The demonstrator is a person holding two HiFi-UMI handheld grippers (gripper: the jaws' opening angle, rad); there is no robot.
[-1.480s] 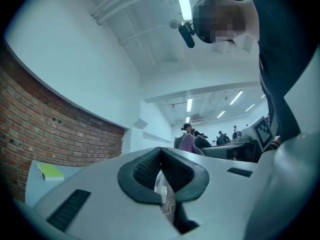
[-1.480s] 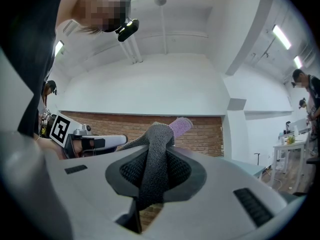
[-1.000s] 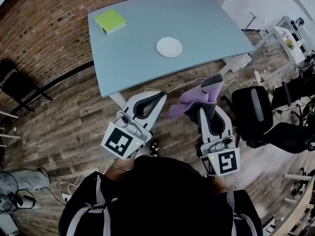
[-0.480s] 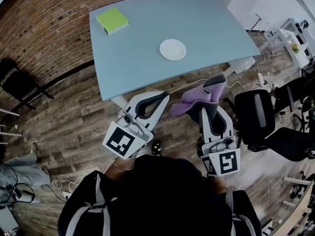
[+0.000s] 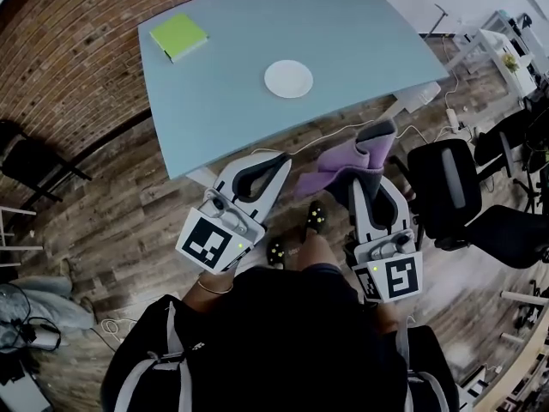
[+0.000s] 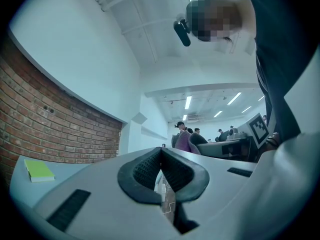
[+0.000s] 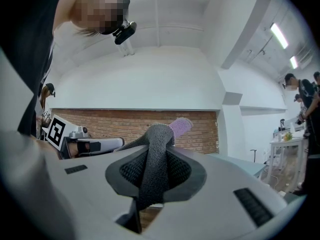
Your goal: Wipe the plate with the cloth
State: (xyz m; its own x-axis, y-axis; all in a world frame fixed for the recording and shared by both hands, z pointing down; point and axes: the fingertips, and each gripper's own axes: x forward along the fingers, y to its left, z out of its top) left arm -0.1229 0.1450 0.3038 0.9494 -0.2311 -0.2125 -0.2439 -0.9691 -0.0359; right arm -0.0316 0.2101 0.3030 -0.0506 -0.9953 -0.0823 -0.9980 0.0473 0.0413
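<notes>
One white plate point(image 5: 288, 79) lies on the blue table point(image 5: 369, 33), about midway along it and somewhat nearer the near edge. One green pad point(image 5: 178, 35) sits by the far left corner, well apart from the plate. One purple-and-grey cloth point(image 7: 152, 174) is clamped in the right gripper point(image 7: 156, 134) and hangs off its tip over the wooden floor, short of the table. The left gripper point(image 6: 161, 156) is closed with nothing between its jaws. That makes two grippers, both off the table. Since the earlier frames the cloth has stayed pinched, and a shoe point(image 5: 316, 217) has stepped forward between the grippers.
</notes>
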